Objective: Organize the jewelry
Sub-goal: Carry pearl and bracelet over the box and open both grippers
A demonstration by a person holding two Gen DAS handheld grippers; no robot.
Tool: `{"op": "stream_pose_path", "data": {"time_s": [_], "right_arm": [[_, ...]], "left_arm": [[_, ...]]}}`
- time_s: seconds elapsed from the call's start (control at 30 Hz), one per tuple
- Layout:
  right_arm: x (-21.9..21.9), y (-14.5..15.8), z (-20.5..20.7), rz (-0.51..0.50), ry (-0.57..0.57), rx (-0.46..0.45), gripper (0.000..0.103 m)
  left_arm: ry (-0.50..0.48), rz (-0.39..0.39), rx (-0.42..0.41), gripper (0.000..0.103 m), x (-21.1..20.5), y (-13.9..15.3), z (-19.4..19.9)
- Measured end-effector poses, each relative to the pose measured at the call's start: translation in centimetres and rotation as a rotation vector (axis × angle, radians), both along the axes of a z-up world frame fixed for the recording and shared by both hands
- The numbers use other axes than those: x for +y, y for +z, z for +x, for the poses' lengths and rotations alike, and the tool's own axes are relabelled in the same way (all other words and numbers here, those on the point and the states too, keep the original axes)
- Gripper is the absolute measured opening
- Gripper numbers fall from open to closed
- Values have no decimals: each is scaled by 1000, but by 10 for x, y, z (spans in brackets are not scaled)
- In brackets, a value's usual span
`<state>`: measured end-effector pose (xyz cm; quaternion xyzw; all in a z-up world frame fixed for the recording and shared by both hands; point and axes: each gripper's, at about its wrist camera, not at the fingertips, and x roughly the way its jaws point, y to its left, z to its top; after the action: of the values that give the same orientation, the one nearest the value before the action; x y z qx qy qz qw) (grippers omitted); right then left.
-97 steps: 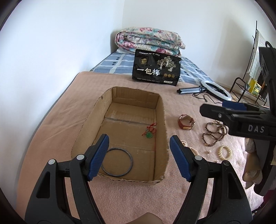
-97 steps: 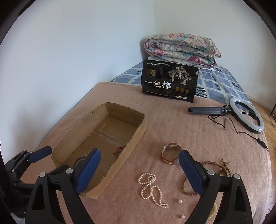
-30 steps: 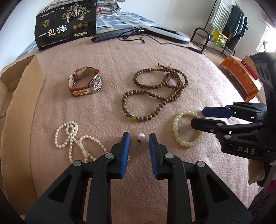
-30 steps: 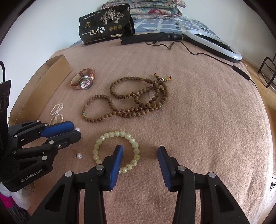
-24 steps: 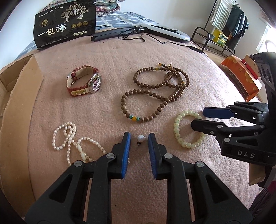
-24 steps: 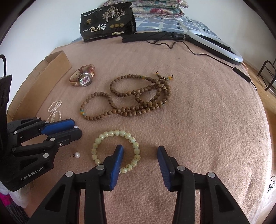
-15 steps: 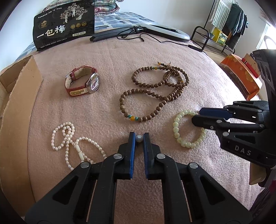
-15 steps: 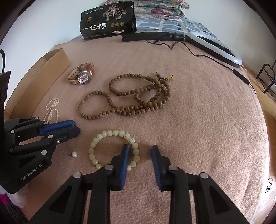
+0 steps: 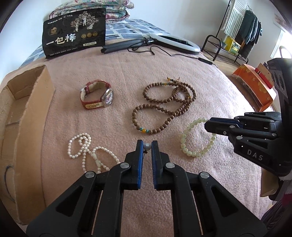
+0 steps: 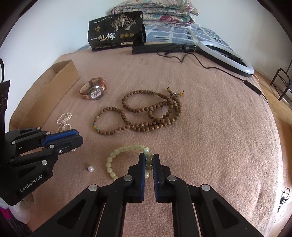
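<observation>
On the pink blanket, my left gripper (image 9: 147, 145) is shut on a small pearl earring (image 9: 147, 146), pinched between the blue pads. My right gripper (image 10: 149, 160) is shut on one side of a pale green bead bracelet (image 10: 116, 153), which still lies flat. A second loose pearl (image 10: 90, 168) rests on the blanket below the left gripper (image 10: 80, 139). A long brown wooden bead strand (image 9: 164, 102), a red-strapped watch (image 9: 96, 97) and a white pearl strand (image 9: 82, 145) lie beyond. The open cardboard box (image 9: 31, 116) sits at the left.
A black snack bag (image 9: 74, 32), a ring light with its cable (image 9: 175, 42) and a folded quilt (image 10: 164, 11) lie at the far end of the bed. An orange box (image 9: 255, 87) and a clothes rack (image 9: 237, 36) stand off the right side.
Both grippers came down from over the box to the jewelry. The left jaws closed onto the pearl, then the right jaws closed onto the green bracelet.
</observation>
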<state>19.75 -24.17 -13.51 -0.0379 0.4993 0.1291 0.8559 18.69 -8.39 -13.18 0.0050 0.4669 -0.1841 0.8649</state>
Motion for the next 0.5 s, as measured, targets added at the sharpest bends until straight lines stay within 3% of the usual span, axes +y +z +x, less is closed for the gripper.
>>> {"op": "stream_pose_path", "data": {"time_s": [0.5], "right_arm": [[13, 43, -17, 30, 1, -91, 5]], "left_arm": [[42, -44, -80, 7, 31, 39, -15]]}}
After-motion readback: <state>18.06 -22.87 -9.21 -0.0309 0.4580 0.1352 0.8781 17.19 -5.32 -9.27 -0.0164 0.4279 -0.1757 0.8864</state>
